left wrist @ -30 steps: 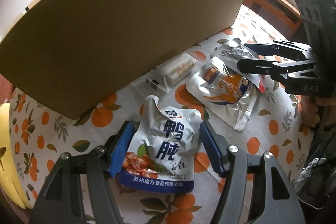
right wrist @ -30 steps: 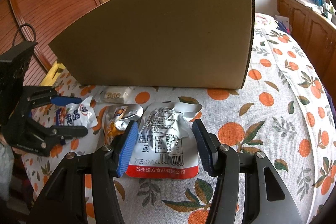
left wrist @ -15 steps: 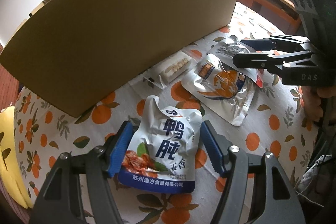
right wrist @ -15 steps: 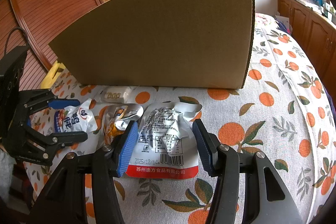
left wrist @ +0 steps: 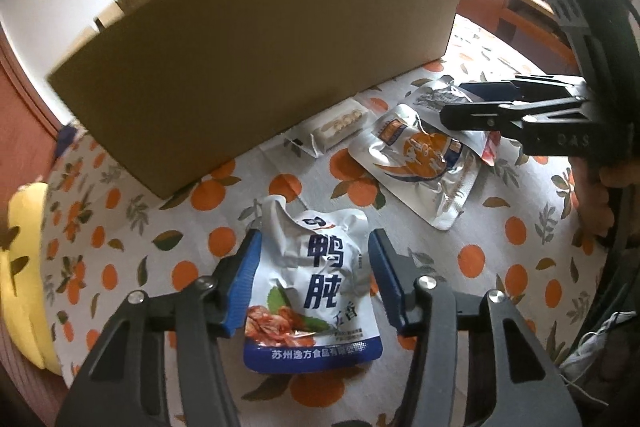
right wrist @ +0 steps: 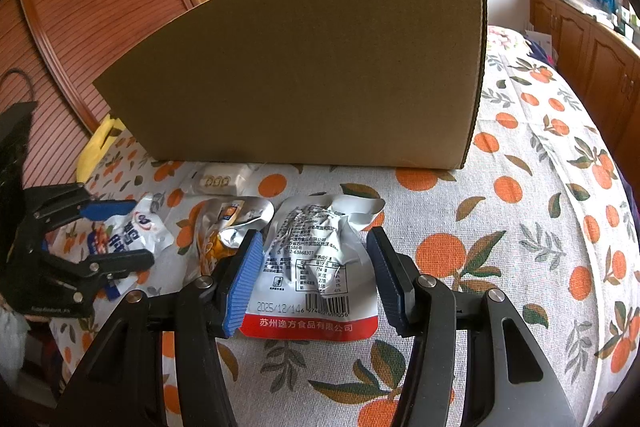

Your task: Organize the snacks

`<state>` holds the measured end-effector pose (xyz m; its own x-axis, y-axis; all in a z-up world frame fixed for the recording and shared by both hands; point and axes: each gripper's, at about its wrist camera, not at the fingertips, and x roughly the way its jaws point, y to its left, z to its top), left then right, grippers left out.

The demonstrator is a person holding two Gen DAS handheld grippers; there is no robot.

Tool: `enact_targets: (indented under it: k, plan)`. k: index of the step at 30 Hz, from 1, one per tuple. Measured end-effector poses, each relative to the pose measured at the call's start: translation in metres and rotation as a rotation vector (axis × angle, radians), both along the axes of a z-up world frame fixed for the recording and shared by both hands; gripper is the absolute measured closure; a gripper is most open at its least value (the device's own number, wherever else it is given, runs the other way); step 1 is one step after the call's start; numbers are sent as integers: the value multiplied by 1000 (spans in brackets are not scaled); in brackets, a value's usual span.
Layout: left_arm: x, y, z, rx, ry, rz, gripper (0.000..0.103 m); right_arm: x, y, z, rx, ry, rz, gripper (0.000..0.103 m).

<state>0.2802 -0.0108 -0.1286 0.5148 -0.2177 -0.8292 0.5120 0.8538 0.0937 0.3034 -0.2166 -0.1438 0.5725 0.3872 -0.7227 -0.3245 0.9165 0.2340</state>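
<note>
**Both grippers lined up on pouches, neither one closed yet**

Since the frame 1.0 s ago, the left gripper (left wrist: 314, 281) has pulled back a little from the cardboard box (left wrist: 256, 55), so more of the box's top edge shows; the right gripper (right wrist: 314, 279) has hardly shifted. Each gripper is spread wide with a pouch lying flat between its fingers, not pinched. Between the left fingers lies the white-and-blue pouch (left wrist: 316, 291); between the right fingers lies the silver pouch with a red band (right wrist: 316, 267), printed back up. Ahead of the left gripper and to its right lie an orange-and-silver pouch (left wrist: 424, 163) and a small clear-wrapped snack (left wrist: 340, 125), close to the box wall. Everything rests on an orange-print cloth (right wrist: 520, 227).

The step in hand looks like a grasp on 2 pouches. Next, each gripper probably needs to lower, close on its pouch, then lift clear over the tall box wall ahead.
</note>
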Motion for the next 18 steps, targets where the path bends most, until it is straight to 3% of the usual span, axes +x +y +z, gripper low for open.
enact_targets:
  k: [7, 14, 18]
  plan:
    - [-21, 6, 13, -22, -70, 37, 51, 0, 0, 0, 0, 1, -1, 49]
    - [-26, 10, 28, -73, -111, 89, 50, 1, -2, -1, 13, 1, -11, 65]
    - [-26, 5, 32, -105, -126, 111, 50, -1, -7, 0, 24, 2, 3, 69]
